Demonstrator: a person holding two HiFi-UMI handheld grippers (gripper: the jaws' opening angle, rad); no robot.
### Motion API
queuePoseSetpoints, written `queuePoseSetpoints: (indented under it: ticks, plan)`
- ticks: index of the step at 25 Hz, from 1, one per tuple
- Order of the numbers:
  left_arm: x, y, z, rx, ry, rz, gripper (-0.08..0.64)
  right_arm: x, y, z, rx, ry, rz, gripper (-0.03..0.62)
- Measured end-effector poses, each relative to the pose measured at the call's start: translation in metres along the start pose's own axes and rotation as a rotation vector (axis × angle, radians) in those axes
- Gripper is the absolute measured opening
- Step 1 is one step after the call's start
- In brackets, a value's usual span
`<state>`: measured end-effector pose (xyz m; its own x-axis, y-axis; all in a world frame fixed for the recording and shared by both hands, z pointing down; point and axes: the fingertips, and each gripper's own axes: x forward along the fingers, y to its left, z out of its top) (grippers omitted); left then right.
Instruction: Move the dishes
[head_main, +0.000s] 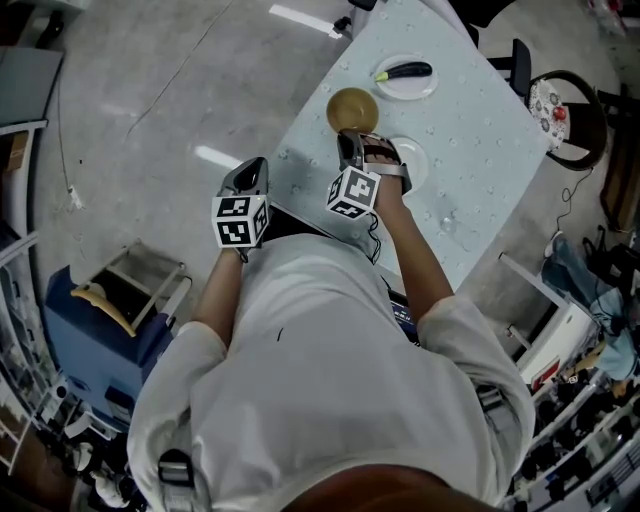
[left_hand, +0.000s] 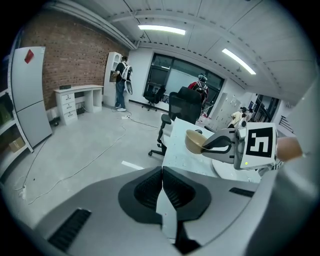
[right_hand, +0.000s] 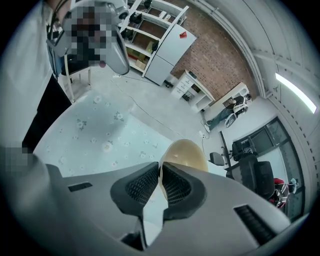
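A tan bowl (head_main: 352, 107) hangs over the floral-clothed table (head_main: 470, 130); my right gripper (head_main: 350, 137) is shut on its near rim. In the right gripper view the bowl (right_hand: 186, 152) rises just beyond the pads, its rim pinched between the jaws of the right gripper (right_hand: 161, 176). A white plate (head_main: 412, 160) lies under my right hand. Farther back, another white plate (head_main: 405, 80) carries a dark long vegetable (head_main: 404, 71). My left gripper (head_main: 248, 175) hovers at the table's near-left corner, shut and empty (left_hand: 161, 172). From the left gripper view, the held bowl (left_hand: 194, 141) shows to the right.
A blue cart (head_main: 95, 335) stands on the floor at lower left. An office chair (head_main: 518, 62) and a round wheel-like object (head_main: 565, 110) sit beyond the table's far right. In the left gripper view, cables cross the floor (left_hand: 85, 150), and people stand far back by the windows.
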<state>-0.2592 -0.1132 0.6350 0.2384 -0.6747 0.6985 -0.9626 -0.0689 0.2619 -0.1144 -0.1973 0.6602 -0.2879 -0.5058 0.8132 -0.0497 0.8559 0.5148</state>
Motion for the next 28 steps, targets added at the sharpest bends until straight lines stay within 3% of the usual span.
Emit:
queuePoseSetpoints:
  ticks: [12,19,28]
  plan:
    - [0.004,-0.002,-0.003,0.024,0.024,-0.036,0.020,0.013,0.022,-0.013,-0.009,0.066,0.046,0.034]
    - [0.010,-0.006,-0.002,0.036,0.033,-0.050,0.020,0.018,0.029,-0.016,0.015,0.052,0.051,0.031]
    - [0.020,-0.020,0.000,0.067,0.054,-0.086,0.020,0.015,0.028,-0.016,0.101,0.013,0.062,0.152]
